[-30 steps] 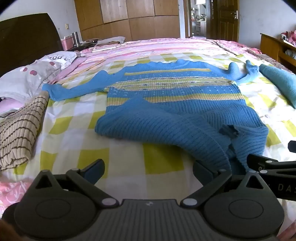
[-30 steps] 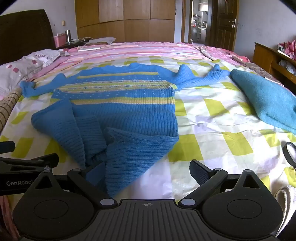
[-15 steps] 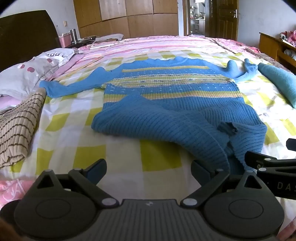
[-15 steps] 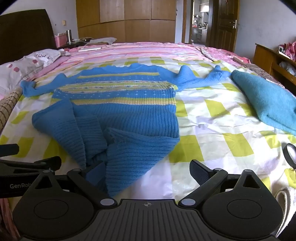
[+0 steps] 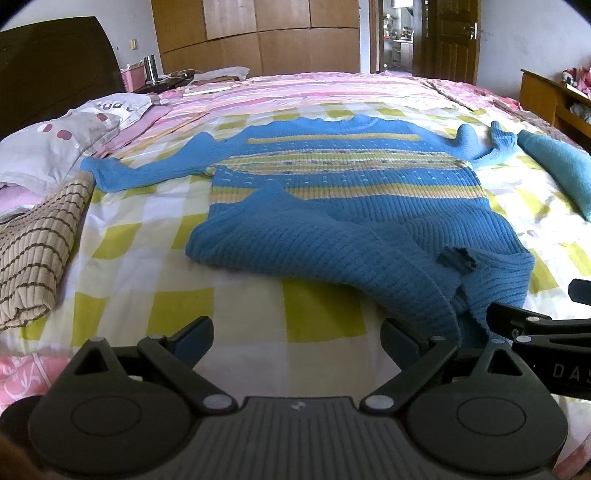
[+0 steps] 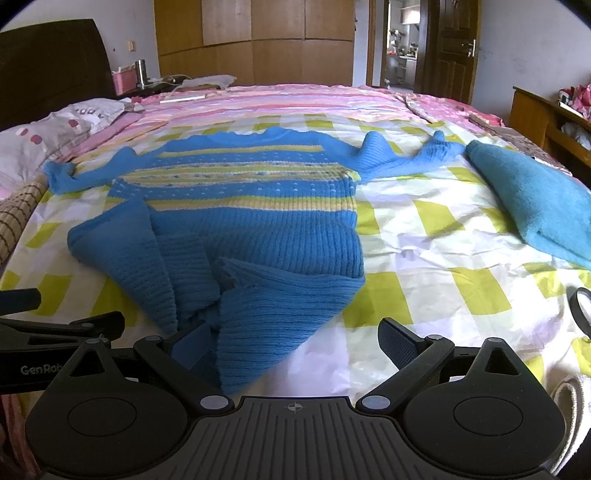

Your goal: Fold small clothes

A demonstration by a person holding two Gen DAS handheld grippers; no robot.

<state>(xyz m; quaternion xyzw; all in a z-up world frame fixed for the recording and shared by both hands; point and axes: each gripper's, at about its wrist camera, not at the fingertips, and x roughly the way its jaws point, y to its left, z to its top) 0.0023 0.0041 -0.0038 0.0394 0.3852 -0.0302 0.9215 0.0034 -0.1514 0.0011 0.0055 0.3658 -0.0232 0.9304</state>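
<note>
The bed has a checked sheet. The blue sweater lies just ahead of my open, empty fingers, hem bunched. I think I grab the hem next.

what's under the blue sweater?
The blue sweater lies on the yellow-and-white checked sheet, which shows all around it. The lower hem is folded up over the body; anything beneath the knit is covered.

Ribbed blue knit sweater on smooth checked cotton bedsheet; matt black plastic left gripper; glossy wooden wardrobe
</note>
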